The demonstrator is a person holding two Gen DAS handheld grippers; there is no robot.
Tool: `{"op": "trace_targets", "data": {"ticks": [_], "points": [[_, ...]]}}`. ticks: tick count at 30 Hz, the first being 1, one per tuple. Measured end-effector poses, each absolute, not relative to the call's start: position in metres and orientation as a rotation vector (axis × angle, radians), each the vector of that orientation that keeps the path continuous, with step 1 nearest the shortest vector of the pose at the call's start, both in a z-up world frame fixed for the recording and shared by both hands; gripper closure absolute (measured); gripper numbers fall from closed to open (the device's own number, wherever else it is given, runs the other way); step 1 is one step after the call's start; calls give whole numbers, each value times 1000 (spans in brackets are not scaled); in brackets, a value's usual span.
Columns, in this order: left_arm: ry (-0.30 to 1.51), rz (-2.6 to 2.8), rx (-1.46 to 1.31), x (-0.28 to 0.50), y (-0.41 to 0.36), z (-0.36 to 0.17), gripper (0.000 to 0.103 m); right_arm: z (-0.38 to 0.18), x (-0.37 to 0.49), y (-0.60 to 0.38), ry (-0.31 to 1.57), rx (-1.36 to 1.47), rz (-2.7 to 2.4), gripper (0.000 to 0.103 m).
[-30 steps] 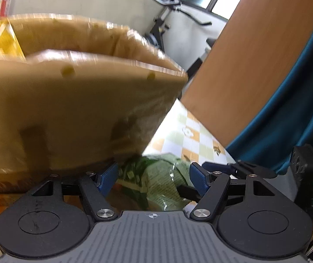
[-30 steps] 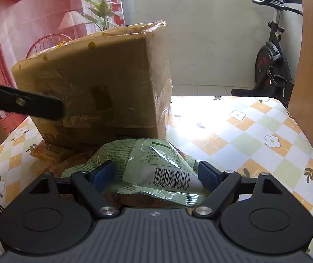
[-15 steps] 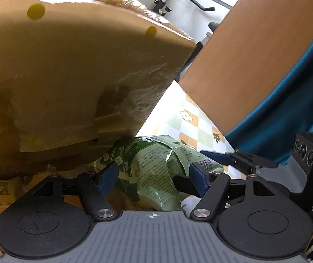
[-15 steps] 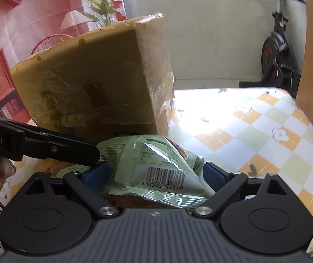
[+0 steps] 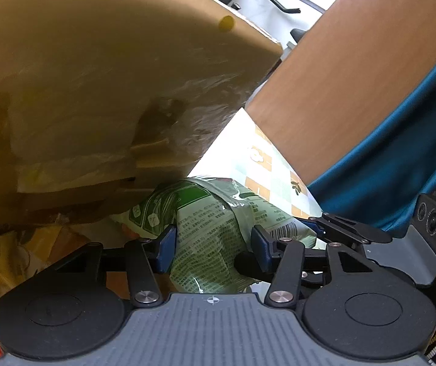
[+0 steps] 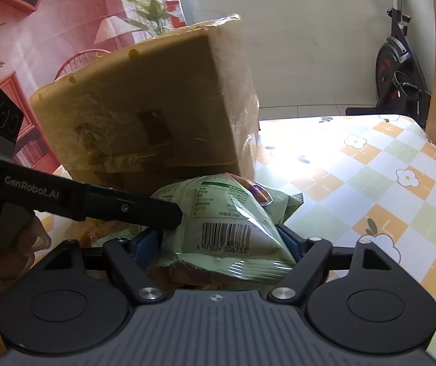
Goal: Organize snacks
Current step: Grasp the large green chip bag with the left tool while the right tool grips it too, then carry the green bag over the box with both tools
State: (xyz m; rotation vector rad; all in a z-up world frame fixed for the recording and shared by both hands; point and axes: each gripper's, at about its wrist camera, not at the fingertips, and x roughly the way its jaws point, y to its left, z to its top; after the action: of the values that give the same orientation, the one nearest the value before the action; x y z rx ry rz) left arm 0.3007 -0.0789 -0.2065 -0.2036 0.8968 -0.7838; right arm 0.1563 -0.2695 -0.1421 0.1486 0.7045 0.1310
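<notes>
Closest in, both grippers are on one green snack packet (image 6: 218,231), which lies on the checked tablecloth (image 6: 370,183) at the foot of the box. The left gripper (image 5: 212,241) has just been closing its jaws, and its two blue pads (image 5: 166,247) now pinch the packet's crumpled printed side between them. The right gripper (image 6: 221,244) has also been narrowing; the packet's barcoded end sits between its two fingers, and the film bulges against both pads, so it looks gripped from this side too. In the right view, one black finger of the left gripper (image 6: 132,210) reaches across onto the packet.

Just beyond, left of the green packet, a couple of yellow-orange wrappers (image 5: 1,259) lie jumbled; I cannot count them exactly.

Behind stands one cardboard box (image 6: 157,113) wrapped in clear film, touching the packet's far end. Farther off, one exercise bike (image 6: 398,61) stands by the wall.
</notes>
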Motion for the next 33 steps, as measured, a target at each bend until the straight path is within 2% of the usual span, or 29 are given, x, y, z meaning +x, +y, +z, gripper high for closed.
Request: {"op": "trace_targets", "data": {"ticks": [4,9,21,33], "points": [[904,-771,-222,297,-73,-210,41,-142,154,-264,710,119,138,24],[910,-779,-226,298,-74,-213,41,-140,154,-257,729,59,134,24],[892,-816,-174,292,-90,-210,44,-135,143,-251,705,33,141,27],[804,-935,-153,266,-99,-173,45,-100,110,-251,645,39,109,27]]}}
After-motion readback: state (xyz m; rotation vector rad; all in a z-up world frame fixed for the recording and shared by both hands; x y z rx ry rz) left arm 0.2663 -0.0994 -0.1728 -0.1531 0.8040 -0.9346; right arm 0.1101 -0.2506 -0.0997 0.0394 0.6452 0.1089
